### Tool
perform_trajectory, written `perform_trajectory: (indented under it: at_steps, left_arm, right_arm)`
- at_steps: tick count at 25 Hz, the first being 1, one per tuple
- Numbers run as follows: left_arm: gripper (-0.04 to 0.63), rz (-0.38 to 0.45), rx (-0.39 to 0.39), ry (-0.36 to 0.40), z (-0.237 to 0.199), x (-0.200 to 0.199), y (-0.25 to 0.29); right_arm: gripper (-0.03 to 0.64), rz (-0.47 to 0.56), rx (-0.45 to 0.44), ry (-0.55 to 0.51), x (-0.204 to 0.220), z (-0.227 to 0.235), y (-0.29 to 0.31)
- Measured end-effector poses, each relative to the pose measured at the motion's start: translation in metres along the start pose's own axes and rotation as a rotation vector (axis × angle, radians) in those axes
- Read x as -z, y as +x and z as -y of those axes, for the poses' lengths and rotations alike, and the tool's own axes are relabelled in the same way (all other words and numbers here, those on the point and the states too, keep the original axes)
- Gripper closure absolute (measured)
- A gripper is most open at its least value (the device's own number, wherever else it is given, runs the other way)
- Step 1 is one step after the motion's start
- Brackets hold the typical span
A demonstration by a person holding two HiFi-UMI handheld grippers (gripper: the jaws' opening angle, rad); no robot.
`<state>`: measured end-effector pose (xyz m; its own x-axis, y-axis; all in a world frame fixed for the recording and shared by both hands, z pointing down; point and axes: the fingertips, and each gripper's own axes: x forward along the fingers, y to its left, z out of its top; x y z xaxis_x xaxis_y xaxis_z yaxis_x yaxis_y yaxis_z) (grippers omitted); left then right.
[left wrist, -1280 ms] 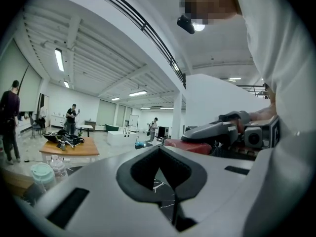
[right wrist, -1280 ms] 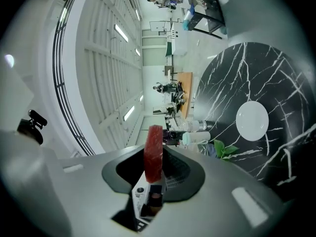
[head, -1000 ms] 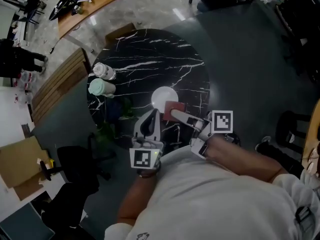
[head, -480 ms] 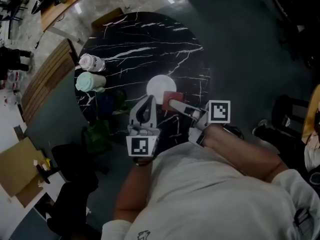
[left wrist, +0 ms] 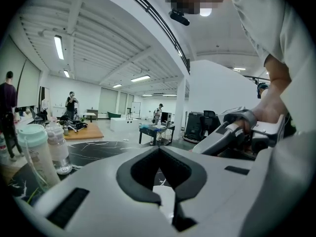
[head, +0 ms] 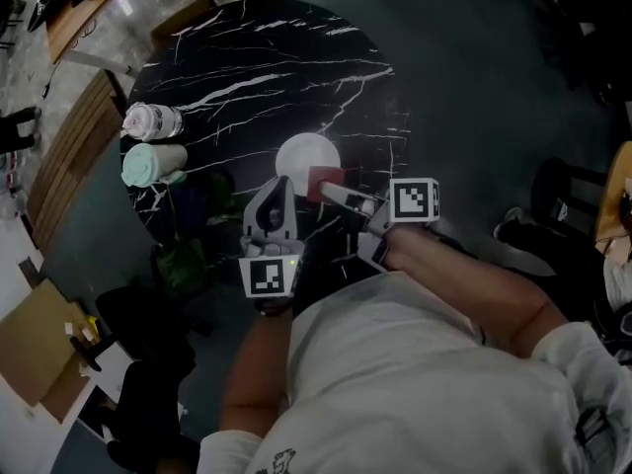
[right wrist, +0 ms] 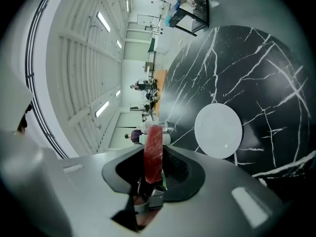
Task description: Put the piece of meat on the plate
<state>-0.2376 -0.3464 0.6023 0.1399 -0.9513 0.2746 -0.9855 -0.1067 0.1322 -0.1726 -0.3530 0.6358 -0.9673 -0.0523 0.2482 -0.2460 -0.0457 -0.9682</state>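
A white round plate (head: pixel 302 154) lies on the black marble table (head: pixel 257 67), empty. My right gripper (head: pixel 330 192) is shut on a red slab of meat (head: pixel 326 180), which hangs just off the plate's near right rim. In the right gripper view the meat (right wrist: pixel 153 151) stands upright between the jaws, with the plate (right wrist: pixel 218 131) ahead and to the right. My left gripper (head: pixel 277 186) sits at the plate's near left side, its fingers meeting at the tip and holding nothing.
A clear bottle (head: pixel 151 121) and a teal-lidded cup (head: pixel 151 162) stand at the table's left edge, also seen as bottle (left wrist: pixel 58 147) and cup (left wrist: pixel 32 152). Wooden slats, a dark chair (head: pixel 138 314) and cardboard lie on the floor at left.
Both grippers have sunk toward the table beside the plate, and the meat has stayed in the right jaws. In the head view the table has slid up and to the left.
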Motion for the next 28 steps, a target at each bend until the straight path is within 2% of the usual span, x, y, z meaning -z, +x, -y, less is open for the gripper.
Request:
perform_trajectory:
  at_steps: [3,11,23,28]
  left_arm:
    - [0.589,-0.015,0.01,-0.009,-0.005,0.013,0.007]
    - [0.589,-0.063,0.019,-0.041,-0.021,0.048,0.02]
    - [0.589,-0.109,0.027,-0.066,-0.046,0.091,0.031]
    - [0.589,-0.128,0.029,-0.082,-0.052,0.101,0.03]
  right_arm:
    - [0.528,-0.004,0.027,0.006,-0.003,0.018,0.012]
    - [0.528,-0.025,0.183,-0.03,-0.014,0.093,0.032]
    - [0.528,-0.046,0.262,-0.042,-0.019,0.141,0.065]
    - [0.528,-0.057,0.273,-0.044,-0.019,0.147,0.077]
